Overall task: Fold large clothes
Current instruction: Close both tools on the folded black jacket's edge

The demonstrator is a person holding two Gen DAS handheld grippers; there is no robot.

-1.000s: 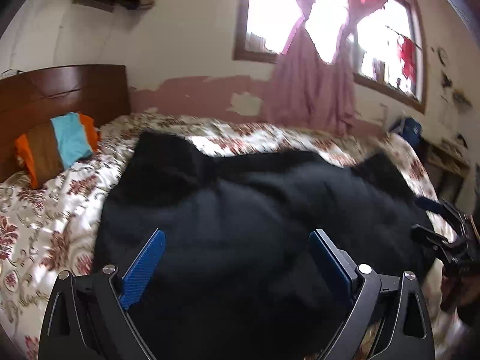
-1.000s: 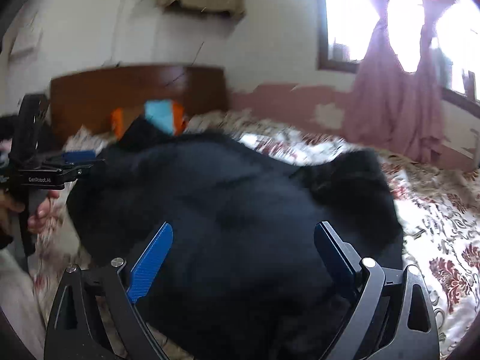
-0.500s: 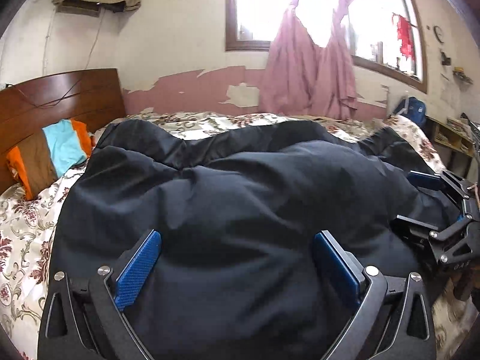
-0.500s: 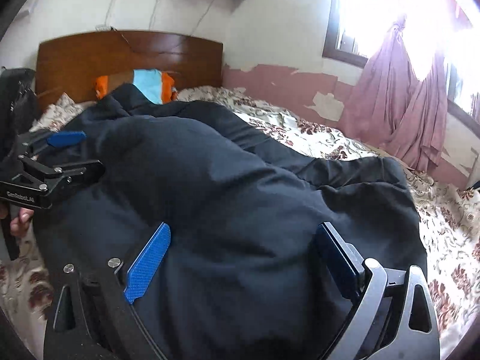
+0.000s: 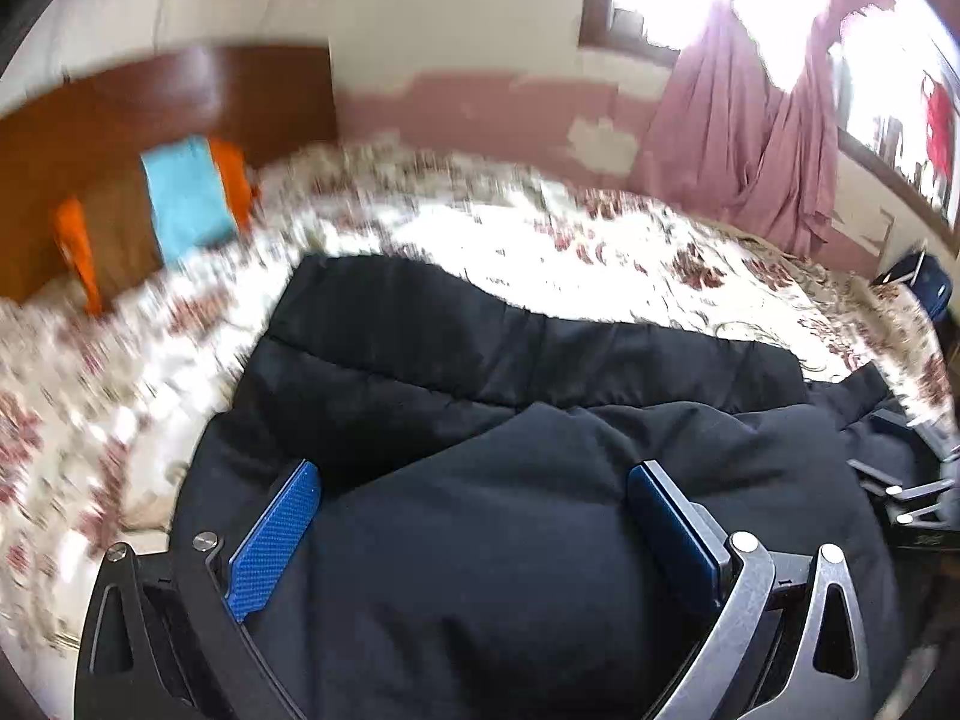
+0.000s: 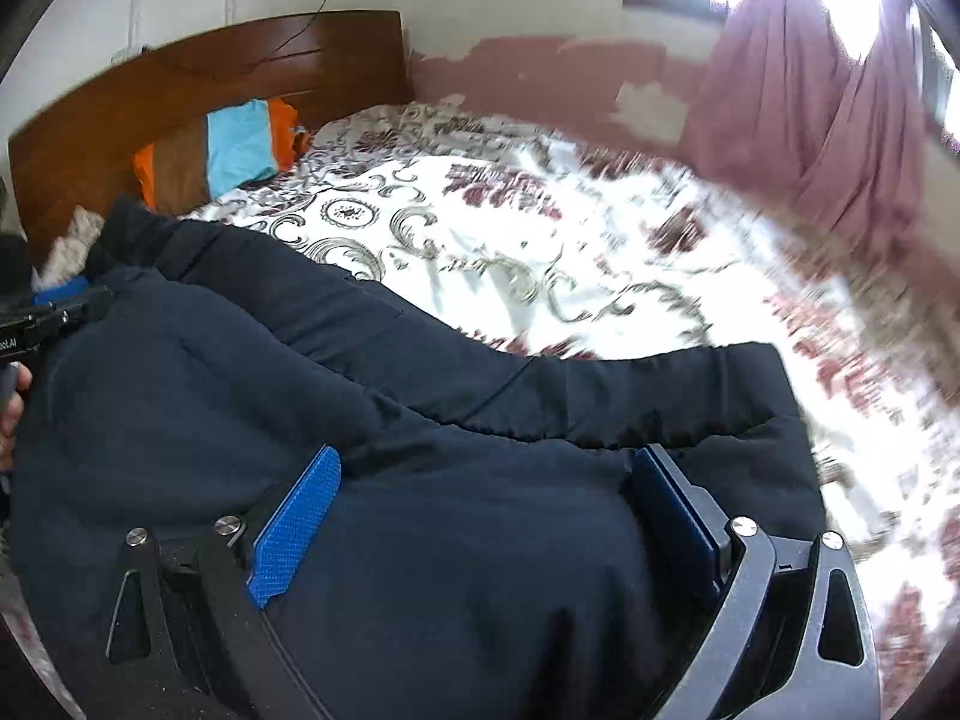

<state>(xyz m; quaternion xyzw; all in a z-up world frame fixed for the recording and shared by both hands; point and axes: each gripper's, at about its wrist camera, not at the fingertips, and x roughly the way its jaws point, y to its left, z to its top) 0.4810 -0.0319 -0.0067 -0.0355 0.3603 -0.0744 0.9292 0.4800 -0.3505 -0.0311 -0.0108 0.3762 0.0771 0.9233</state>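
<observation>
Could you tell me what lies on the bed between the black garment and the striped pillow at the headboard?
Only bare floral bedspread separates the black garment from the striped pillow; the right wrist view shows it most clearly.

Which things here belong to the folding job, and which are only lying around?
For the job:
- black garment, spread on the bed
- left gripper, open
- right gripper, jaws opening over the garment

Not for the job:
- striped pillow
- pink curtain
- wooden headboard
- floral bedspread
</observation>
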